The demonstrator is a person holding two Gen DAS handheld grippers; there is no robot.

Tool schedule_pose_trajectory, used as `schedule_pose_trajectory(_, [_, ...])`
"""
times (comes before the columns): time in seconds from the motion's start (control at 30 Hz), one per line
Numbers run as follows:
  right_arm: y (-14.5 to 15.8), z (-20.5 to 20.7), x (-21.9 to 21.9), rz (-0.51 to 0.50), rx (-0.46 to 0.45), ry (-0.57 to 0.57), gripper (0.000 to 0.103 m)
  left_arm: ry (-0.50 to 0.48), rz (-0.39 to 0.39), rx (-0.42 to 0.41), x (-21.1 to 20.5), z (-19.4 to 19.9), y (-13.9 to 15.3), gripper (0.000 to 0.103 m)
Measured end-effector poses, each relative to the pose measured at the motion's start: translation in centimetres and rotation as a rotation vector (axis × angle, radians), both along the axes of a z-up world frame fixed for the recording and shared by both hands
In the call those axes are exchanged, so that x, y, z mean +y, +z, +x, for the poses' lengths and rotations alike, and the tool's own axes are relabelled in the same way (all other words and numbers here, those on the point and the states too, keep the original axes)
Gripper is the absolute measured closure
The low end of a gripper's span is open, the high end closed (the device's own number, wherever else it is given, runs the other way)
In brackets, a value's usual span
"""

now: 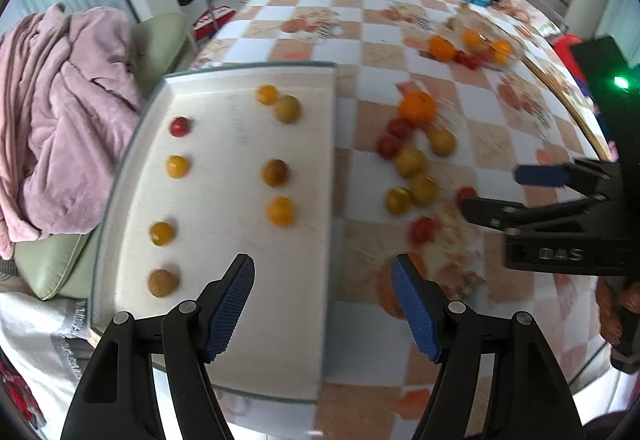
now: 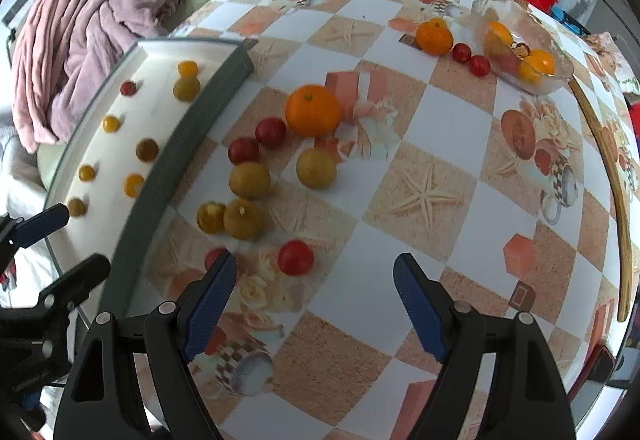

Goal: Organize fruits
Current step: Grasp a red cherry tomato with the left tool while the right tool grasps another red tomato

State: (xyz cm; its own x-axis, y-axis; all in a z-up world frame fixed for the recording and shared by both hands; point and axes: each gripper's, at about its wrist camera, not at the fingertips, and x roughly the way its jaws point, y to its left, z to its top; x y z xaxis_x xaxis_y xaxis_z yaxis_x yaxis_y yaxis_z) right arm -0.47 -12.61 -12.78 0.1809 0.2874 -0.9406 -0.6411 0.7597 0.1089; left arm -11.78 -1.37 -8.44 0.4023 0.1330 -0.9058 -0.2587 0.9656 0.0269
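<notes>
A white tray [image 1: 224, 260] lies on the table's left side and holds several small fruits in two rows: a red one [image 1: 179, 126], yellow ones and brownish ones. It also shows in the right wrist view [image 2: 160, 51]. Loose fruit lies on the checked tablecloth to its right: an orange [image 2: 313, 115], red cherry tomatoes [image 2: 295, 258], yellow-green plums [image 2: 316, 167]. My left gripper [image 1: 323, 308] is open and empty over the tray's right edge. My right gripper [image 2: 315, 304] is open and empty, just short of a red tomato.
A glass bowl [image 2: 560, 79] with yellow fruit stands at the far right, with a second orange [image 2: 434, 36] and two red tomatoes beside it. A pink blanket [image 1: 60, 111] lies on a green chair left of the table. The table edge [image 2: 612, 175] curves along the right.
</notes>
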Motion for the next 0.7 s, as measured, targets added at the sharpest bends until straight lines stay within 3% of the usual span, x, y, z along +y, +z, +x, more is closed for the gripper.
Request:
schedule_pose_trajectory(0.07, [-0.3,-0.2,0.1,-0.003,-0.007,0.019,0.021,-0.016,-0.009,0.010,-1.0,-0.2,-0.3,0.031])
schedule_pose_trajectory(0.27, [-1.4,-0.4,1.0,-0.017,-0.007,0.075,0.048,-0.045,-0.023,0.029,-3.2,-0.1,-1.2,0.031])
schedule_pose_trajectory(0.43, [-1.7,-0.8,1.7,-0.050,-0.048,0.124,0.053,-0.026,-0.031,0.031,-3.9,0.4,-2.0,0.031])
schedule_pose_trajectory(0.6, [-1.6,-0.5,1.3,-0.083,-0.079,0.158,0.080,-0.018,-0.029,0.035,-4.4,1.5,-2.9,0.031])
schedule_pose_trajectory(0.7, [-1.6,0.2,0.7,-0.082,-0.077,0.144,0.081,-0.020,-0.025,0.033,-4.7,2.4,-3.4,0.031])
